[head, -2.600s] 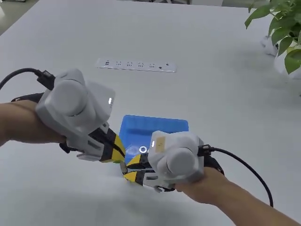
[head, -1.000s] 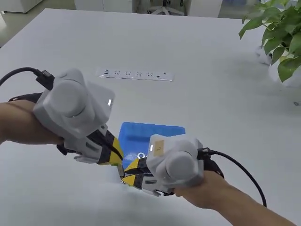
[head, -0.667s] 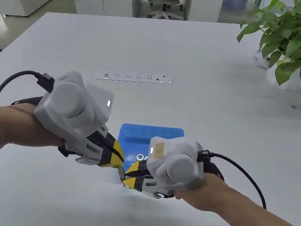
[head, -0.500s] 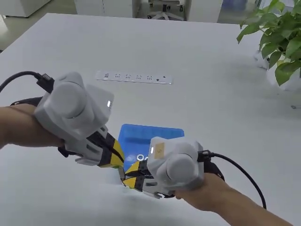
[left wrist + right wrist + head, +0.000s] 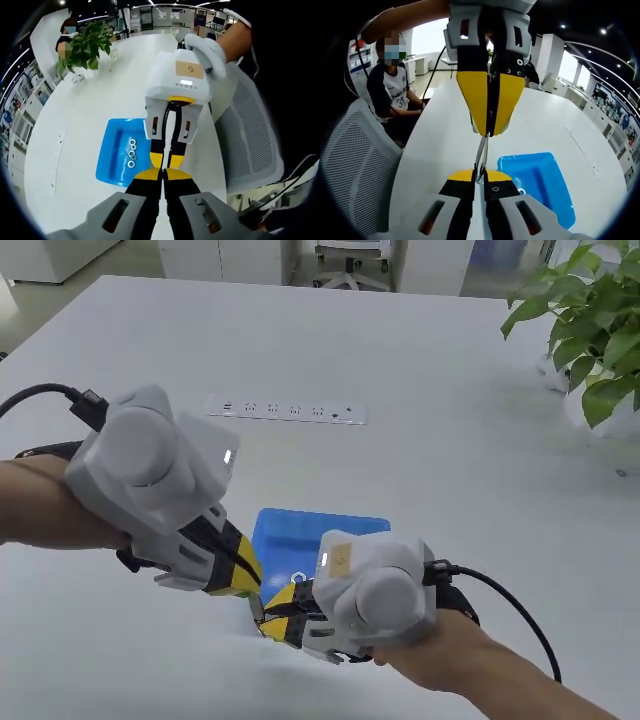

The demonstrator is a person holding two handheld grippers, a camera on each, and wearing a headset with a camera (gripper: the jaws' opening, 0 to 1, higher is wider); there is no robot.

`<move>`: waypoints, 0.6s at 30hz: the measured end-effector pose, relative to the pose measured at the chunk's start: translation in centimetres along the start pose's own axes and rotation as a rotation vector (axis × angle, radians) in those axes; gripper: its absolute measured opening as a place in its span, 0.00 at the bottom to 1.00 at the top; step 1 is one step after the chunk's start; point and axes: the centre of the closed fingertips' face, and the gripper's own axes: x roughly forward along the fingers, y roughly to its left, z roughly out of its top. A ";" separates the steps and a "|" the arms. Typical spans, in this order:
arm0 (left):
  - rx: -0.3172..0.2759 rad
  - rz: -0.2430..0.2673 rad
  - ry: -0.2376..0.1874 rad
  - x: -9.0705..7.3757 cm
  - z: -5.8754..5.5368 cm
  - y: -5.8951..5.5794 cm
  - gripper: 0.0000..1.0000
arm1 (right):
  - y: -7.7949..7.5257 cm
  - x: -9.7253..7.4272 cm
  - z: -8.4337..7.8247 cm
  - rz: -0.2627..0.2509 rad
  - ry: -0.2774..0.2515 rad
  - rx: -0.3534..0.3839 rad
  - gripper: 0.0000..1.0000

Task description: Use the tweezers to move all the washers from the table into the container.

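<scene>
Left hand-held gripper [image 5: 489,131] and right hand-held gripper [image 5: 480,179] stayed clamped on the tweezers [image 5: 482,152] beside the container [image 5: 540,185]: regripping, I judged.

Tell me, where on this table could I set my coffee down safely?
Free: the wide table stretch between the power strip and the plant, and right of the blue container. Crowded: the container's near-left corner, where left tool and right tool meet on the tweezers.

The right gripper [image 5: 264,612] hides the container's [image 5: 322,528] near edge, and the tweezers [image 5: 481,152] vanish at one end between its tongs
</scene>
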 end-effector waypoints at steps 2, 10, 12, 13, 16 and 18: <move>0.005 0.003 -0.001 -0.2 0.3 0.0 0.05 | -0.1 -0.2 0.3 -0.004 -0.001 -0.007 0.08; 0.022 0.012 -0.008 -1.2 1.2 -0.1 0.05 | -0.4 -1.0 1.2 -0.020 -0.011 -0.020 0.08; 0.028 0.015 -0.009 -1.4 1.4 -0.1 0.05 | -0.5 -1.2 1.4 -0.027 -0.014 -0.022 0.08; 0.031 0.016 -0.010 -1.4 1.5 0.0 0.05 | -0.6 -1.3 1.4 -0.030 -0.015 -0.025 0.08; 0.040 0.020 -0.010 -1.6 1.9 0.1 0.05 | -0.8 -1.6 1.6 -0.039 -0.018 -0.026 0.08; 0.046 0.022 -0.012 -1.7 2.2 0.2 0.05 | -1.0 -1.8 1.7 -0.044 -0.019 -0.025 0.08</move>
